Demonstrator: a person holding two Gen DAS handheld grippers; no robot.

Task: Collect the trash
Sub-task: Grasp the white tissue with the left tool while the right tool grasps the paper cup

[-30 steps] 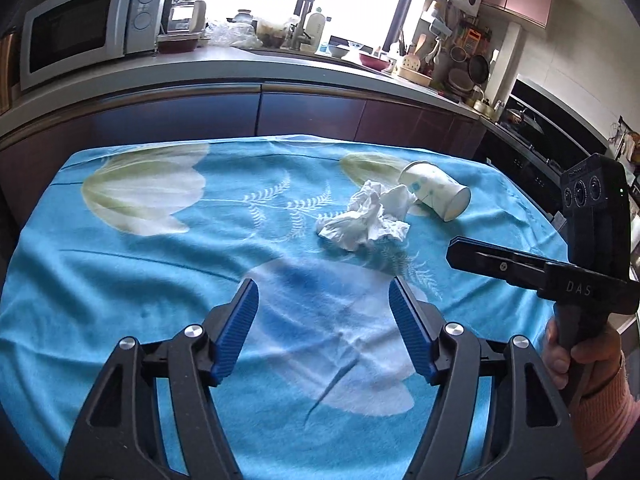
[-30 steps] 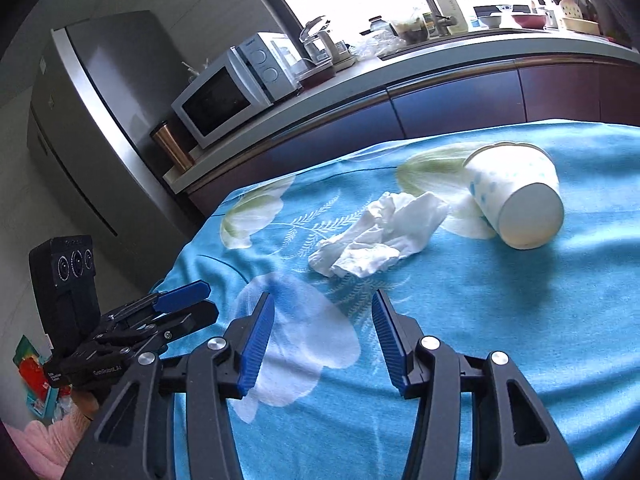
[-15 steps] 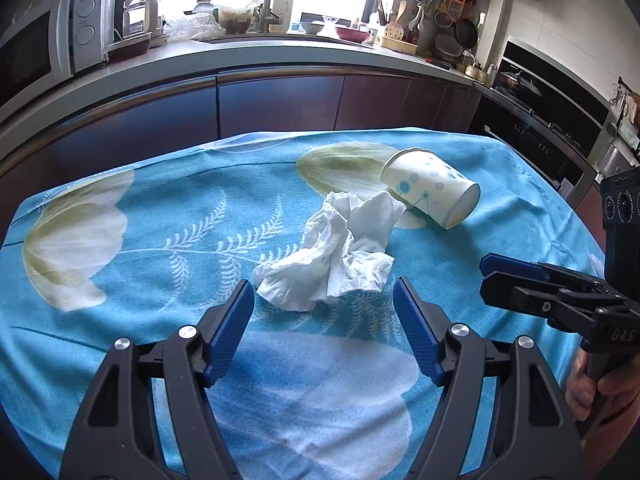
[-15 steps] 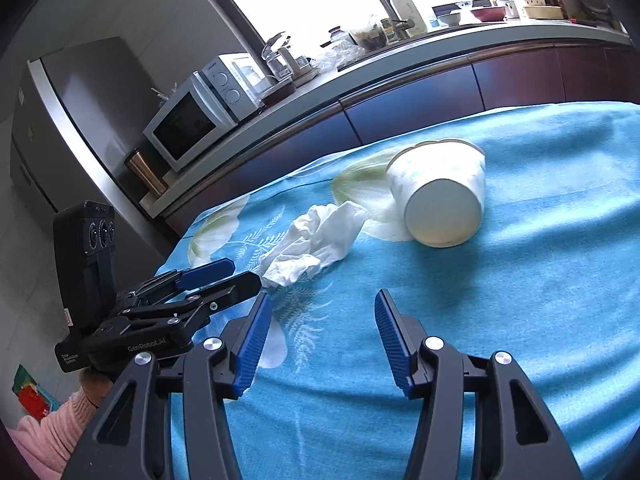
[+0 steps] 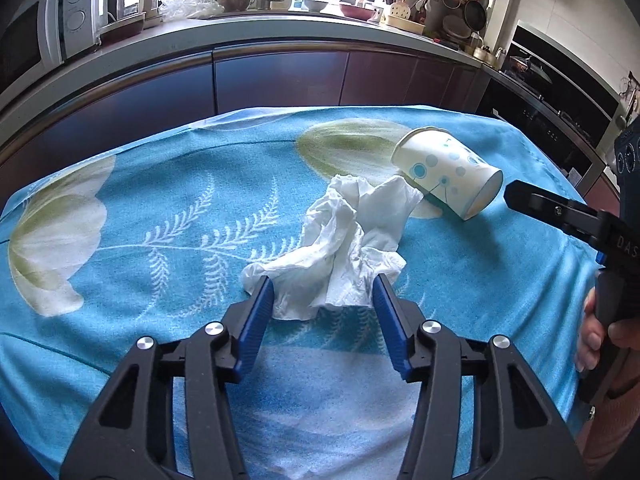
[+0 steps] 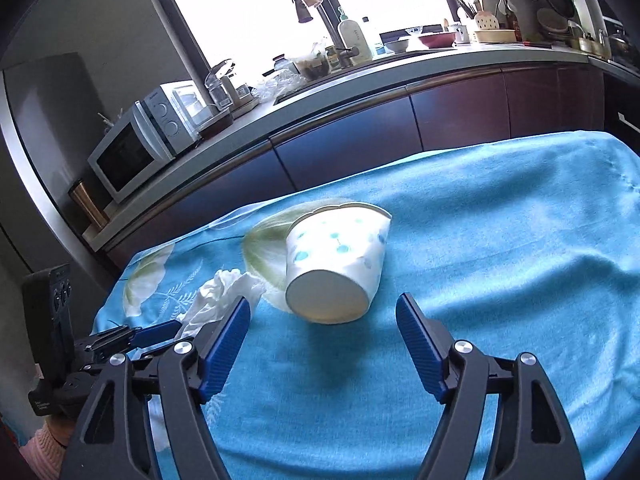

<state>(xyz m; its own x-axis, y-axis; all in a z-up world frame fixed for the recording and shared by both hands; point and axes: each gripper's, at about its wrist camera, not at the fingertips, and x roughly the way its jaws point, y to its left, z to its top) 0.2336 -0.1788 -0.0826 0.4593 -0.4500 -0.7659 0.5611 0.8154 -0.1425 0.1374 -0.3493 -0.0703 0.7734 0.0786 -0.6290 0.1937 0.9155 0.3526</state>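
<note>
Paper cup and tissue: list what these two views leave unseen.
- Paper cup: its inside; right wrist view shows only the base, left wrist view the side.
- Crumpled tissue: near edge hidden by the left tongs; in the right wrist view, partly behind the right tongs.
- Any bin: in neither view.

White crumpled tissue (image 5: 344, 240); cream paper cup with teal dots (image 5: 446, 174); bright blue cloth with pale flowers and ferns (image 5: 160, 216); blue-padded black fingers (image 5: 256, 320).

Blue floral tablecloth (image 5: 168, 184) carries crumpled tissue (image 5: 344, 240) and tipped paper cup (image 5: 444, 172).
</note>
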